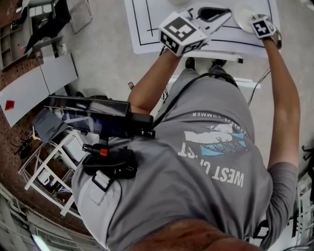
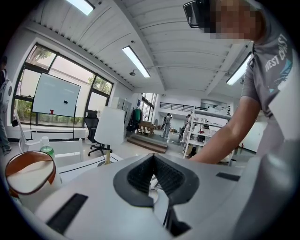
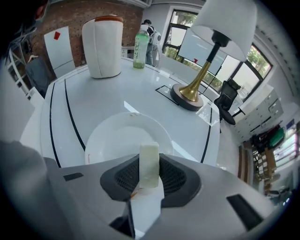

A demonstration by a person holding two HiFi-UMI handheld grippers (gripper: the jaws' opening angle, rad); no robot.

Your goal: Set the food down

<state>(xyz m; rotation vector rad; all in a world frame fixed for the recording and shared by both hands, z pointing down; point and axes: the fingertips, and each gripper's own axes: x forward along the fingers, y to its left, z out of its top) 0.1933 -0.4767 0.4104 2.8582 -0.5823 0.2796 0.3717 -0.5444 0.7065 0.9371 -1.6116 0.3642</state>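
Note:
A pale, slab-shaped piece of food (image 3: 150, 161) stands upright between the pads of my right gripper (image 3: 150, 171), which is shut on it. The gripper points steeply down over a white plate (image 3: 117, 136) on the white table (image 3: 61, 112), and the food hangs just above the plate's near edge. In the head view the plate (image 1: 244, 14) shows at the top right beside the right gripper's marker cube (image 1: 262, 27). My left gripper (image 2: 153, 160) is held about level above the table with its jaws shut and nothing in them; the head view has it left of the plate (image 1: 221, 13).
A brass lamp with a white shade (image 3: 190, 91) stands behind the plate. A white canister with an orange rim (image 3: 103, 47) and a green bottle (image 3: 139, 47) stand further back. The table's rounded edge (image 3: 213, 140) lies to the right. Shelves and chairs surround the person.

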